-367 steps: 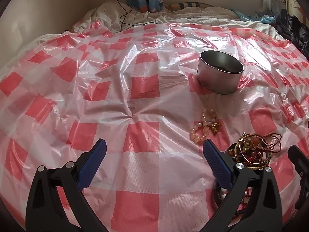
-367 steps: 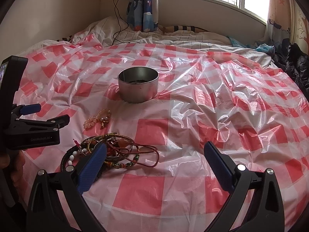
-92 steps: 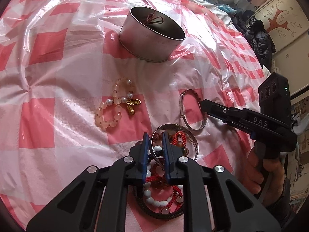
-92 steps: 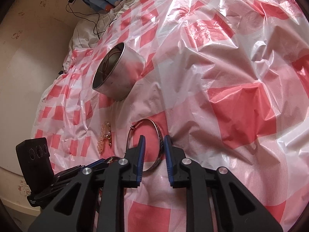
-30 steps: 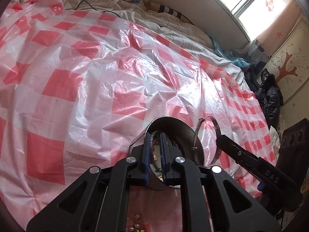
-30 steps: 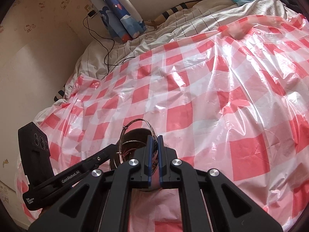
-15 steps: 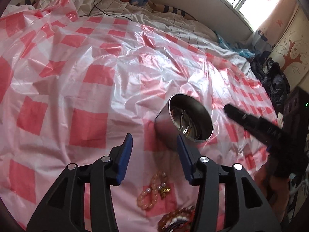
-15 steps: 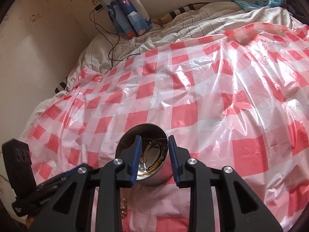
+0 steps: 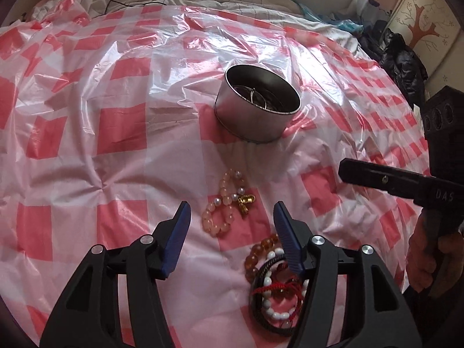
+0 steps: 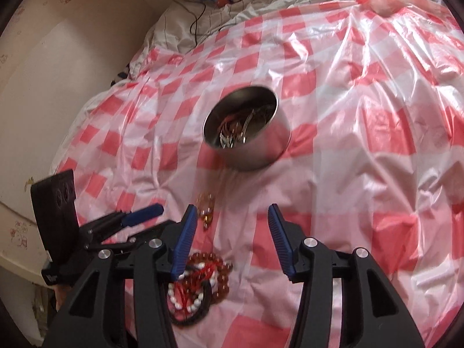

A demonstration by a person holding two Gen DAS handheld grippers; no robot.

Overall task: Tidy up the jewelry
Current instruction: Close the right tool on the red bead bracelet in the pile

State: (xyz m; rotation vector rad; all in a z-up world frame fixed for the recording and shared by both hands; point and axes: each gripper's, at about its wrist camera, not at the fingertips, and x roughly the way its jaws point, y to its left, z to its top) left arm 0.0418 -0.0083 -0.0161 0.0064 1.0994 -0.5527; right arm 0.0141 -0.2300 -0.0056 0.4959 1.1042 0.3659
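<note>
While both tools are hanging empty over the red-and-white checked plastic sheet (image 9: 121,121) covering the bed, the left gripper (image 9: 230,239) is standing wide apart above a twisted pink-and-pearl bead bracelet with a gold charm (image 9: 226,207), and the right gripper (image 10: 229,239) is likewise spread wide, gripping nothing. The round silver metal tin (image 9: 258,110) is sitting near the sheet's middle, already holding metal bangles and cords. A tangled pile of amber, white and red beaded bracelets (image 9: 275,278) is lying toward the sheet's near edge, just beside the left tool's right finger. Judging by looks, the bead strands are seeming light, floppy and slick, likely rolling off the pads; pinching across the strand near the charm or where it crosses itself is looking safest. The sheet is looking slippery and crinkly underneath. Lettering "DAS" is showing on the right tool's arm in the left view; other print on the left tool is too blurred for reading.
</note>
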